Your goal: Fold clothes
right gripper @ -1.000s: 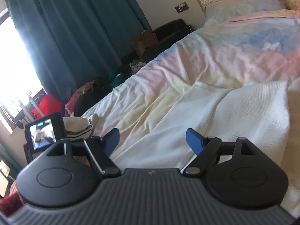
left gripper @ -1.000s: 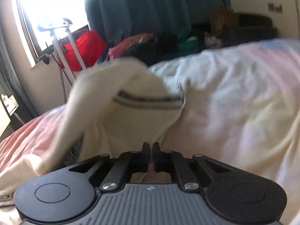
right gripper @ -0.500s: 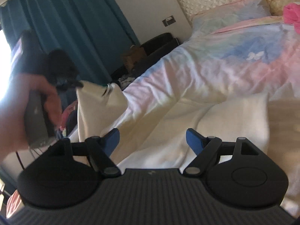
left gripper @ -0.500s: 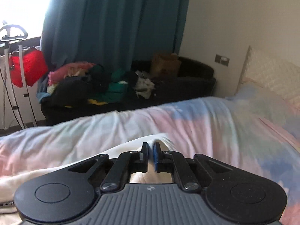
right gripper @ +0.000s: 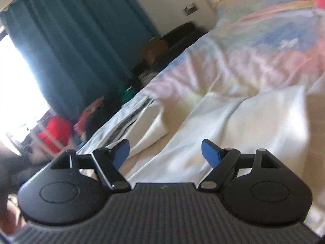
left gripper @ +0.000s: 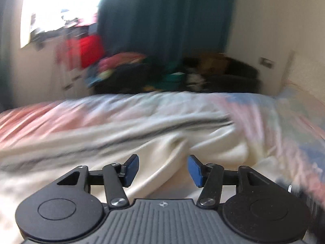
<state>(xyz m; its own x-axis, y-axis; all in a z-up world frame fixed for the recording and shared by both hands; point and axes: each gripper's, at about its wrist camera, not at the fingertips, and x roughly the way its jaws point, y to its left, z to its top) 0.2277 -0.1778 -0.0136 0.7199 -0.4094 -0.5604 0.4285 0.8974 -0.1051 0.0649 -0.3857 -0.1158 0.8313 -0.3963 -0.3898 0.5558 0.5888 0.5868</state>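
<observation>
Left wrist view: my left gripper jaws opening, nothing between, cream garment just ahead on bed, dropped for fold. Right gripper apart, empty, garment below, ready for next corner.

One cream garment with a dark striped edge lies on the one bed. Two tongs show, one per view: the left tongs and the right tongs, each with two blue pads. One teal curtain hangs beside one bright window. One red bag shows. One heap of mixed clothes lies behind the bed; its pieces blur together beyond counting. One wall plate is visible.
</observation>
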